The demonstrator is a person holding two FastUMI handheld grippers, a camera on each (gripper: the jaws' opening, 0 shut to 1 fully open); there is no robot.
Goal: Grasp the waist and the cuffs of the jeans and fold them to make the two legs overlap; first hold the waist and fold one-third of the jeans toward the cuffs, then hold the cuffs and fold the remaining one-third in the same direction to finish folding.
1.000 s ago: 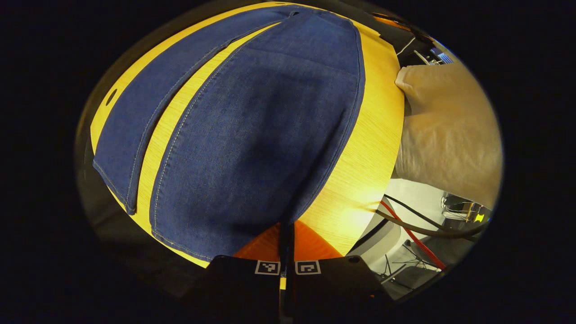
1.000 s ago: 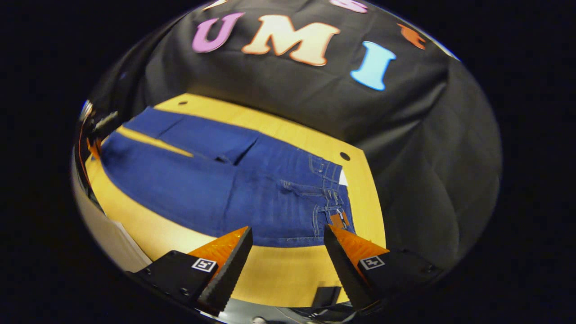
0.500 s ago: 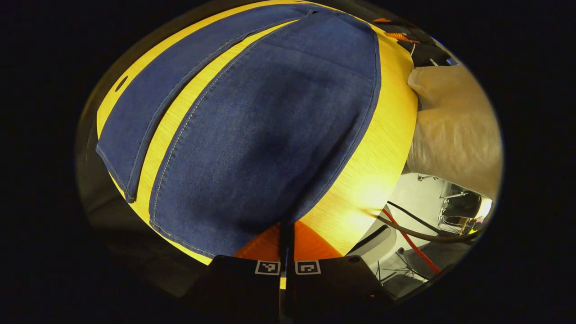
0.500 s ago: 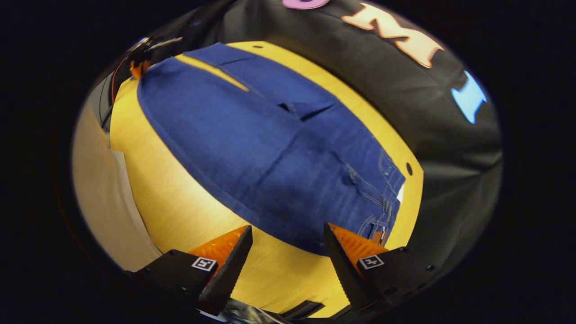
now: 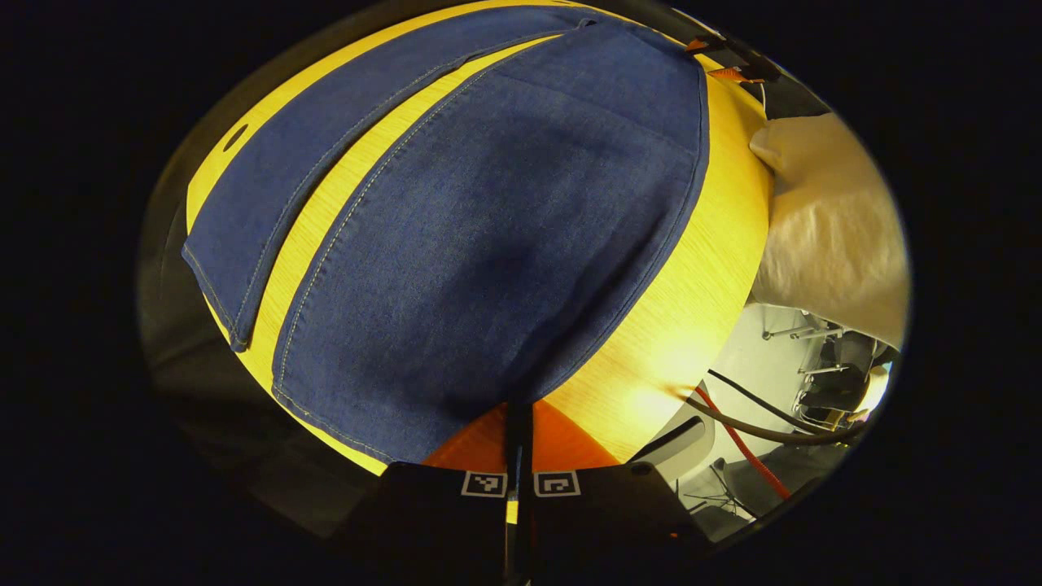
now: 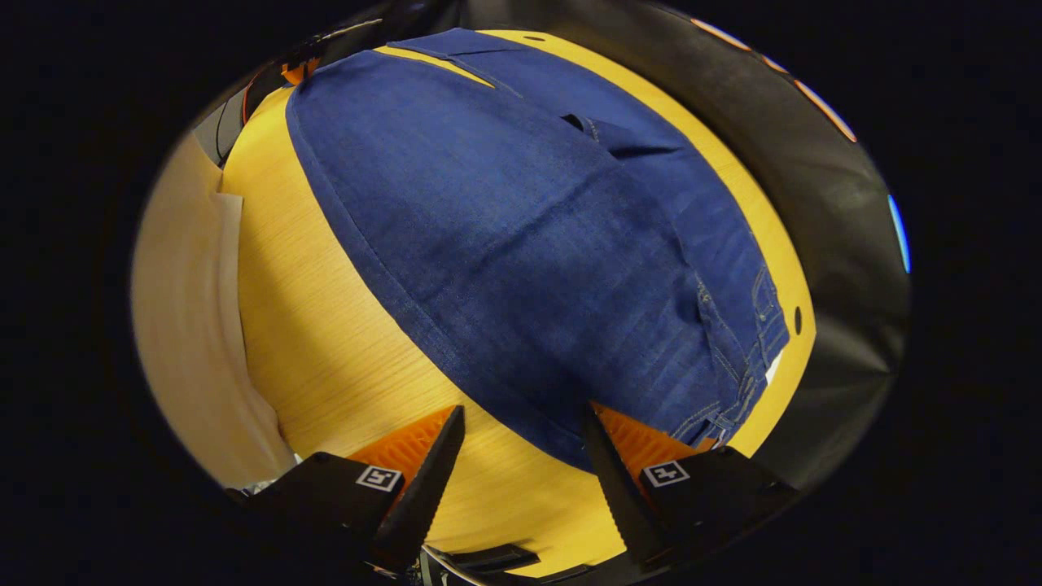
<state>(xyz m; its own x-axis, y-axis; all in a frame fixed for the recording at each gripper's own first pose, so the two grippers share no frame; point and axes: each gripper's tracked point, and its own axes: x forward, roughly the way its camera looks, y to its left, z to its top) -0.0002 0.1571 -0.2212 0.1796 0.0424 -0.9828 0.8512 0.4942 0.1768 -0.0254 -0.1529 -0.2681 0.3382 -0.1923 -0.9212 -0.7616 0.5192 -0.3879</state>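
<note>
Dark blue denim jeans (image 6: 521, 244) flat on yellow wood-grain table (image 6: 326, 342), legs apart w/ strip of bare tabletop between them in left gripper view. Waist w/ belt loops and pocket stitching at lower right in right gripper view, near table's far edge by black cloth booth wall (image 6: 847, 268).

Left gripper (image 5: 518, 423): orange fingers together, edge of near leg running in between them at cuff end. Looks clamped on denim near cuff corner; cloth drapes up and away from tips. Cuff hem stitching visible just left of fingers.

Right gripper (image 6: 521, 456): jaws apart, nothing held. Black-edged orange fingers straddle near side seam of jeans, close to waist corner; right finger over denim, left finger over bare table.

Step in hand, by judgement: first fold, near leg onto far leg. Cuff end secured, waist end not yet.

For a good grasp:
- lower right gripper so one finger slides under waistband edge, other on top; close only once both layers sit well in.
- take hold at waistband corner, not lower on thigh; else waist sags on lift.
- lift both ends together, same height, keep cloth taut between grippers.
- carry near seam over to far seam, lay down aligned.

Risks: pinching top layer only; uneven lift skews legs.

Beige cloth-covered shape (image 5: 838, 228) beside table edge; cables (image 5: 757, 431) below.
</note>
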